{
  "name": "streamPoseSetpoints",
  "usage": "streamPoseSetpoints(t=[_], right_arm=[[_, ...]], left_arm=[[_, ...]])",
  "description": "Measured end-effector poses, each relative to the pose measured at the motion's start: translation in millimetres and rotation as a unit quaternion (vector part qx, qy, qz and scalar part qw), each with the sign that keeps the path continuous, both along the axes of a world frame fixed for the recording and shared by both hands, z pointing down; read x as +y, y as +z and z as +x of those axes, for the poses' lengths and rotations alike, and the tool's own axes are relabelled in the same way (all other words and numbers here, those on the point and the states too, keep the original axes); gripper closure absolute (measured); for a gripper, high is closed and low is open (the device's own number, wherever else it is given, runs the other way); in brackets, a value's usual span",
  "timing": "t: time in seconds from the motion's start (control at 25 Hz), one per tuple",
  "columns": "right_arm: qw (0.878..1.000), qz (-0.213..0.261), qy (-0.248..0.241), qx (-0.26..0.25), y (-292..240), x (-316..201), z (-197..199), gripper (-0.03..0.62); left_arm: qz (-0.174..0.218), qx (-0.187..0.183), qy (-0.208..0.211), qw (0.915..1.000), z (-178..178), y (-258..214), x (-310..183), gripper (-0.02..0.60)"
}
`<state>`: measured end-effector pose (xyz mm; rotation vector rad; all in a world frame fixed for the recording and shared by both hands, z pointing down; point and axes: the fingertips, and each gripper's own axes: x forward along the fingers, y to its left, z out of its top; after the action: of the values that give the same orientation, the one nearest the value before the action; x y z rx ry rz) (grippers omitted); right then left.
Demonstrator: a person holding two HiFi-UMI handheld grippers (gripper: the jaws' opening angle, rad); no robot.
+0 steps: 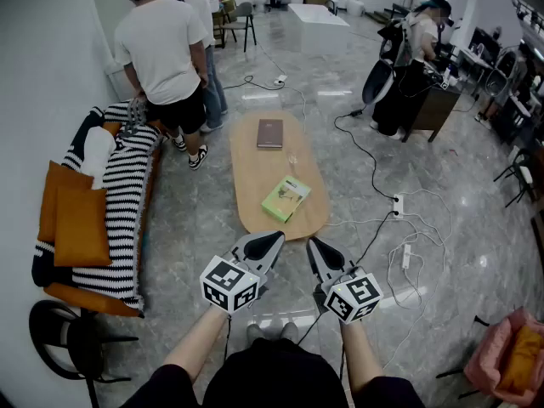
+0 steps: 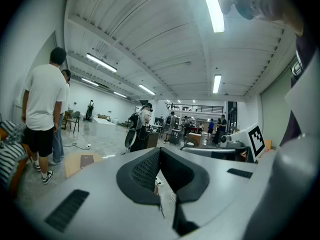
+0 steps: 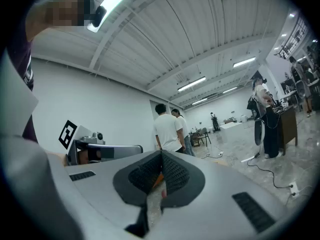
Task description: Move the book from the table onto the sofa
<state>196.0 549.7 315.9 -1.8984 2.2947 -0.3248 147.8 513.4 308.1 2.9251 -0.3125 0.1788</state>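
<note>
Sofa (image 1: pixel 127 202) is left of the table, striped seat free. A person (image 1: pixel 161 49) stands at its far end, so I'd drop near this end. Left gripper (image 1: pixel 270 241) clenched, empty. On the table (image 1: pixel 263 177): green book (image 1: pixel 286 199) by the right edge, brown book (image 1: pixel 270 133) farther off. Right gripper (image 1: pixel 316 246) clenched, empty. Open the jaws first, pinch the green book's near edge. Cables (image 1: pixel 374 219) on the right, so go left.
</note>
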Motion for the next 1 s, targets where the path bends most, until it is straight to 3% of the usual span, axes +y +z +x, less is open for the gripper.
streamPoseSetpoints(t=[0.48, 1.0], right_arm=[[0.999, 0.039, 0.004, 0.029, -16.8, 4.0, 12.6, 0.571], [0.999, 0.038, -0.011, 0.017, 4.2, 7.7, 43.0, 0.571]], left_arm=[[0.03, 0.028, -0.03, 0.9987, 11.1, -16.1, -1.6, 0.566], [0.025, 0.004, -0.057, 0.9981, 32.1, 3.6, -2.9, 0.566]])
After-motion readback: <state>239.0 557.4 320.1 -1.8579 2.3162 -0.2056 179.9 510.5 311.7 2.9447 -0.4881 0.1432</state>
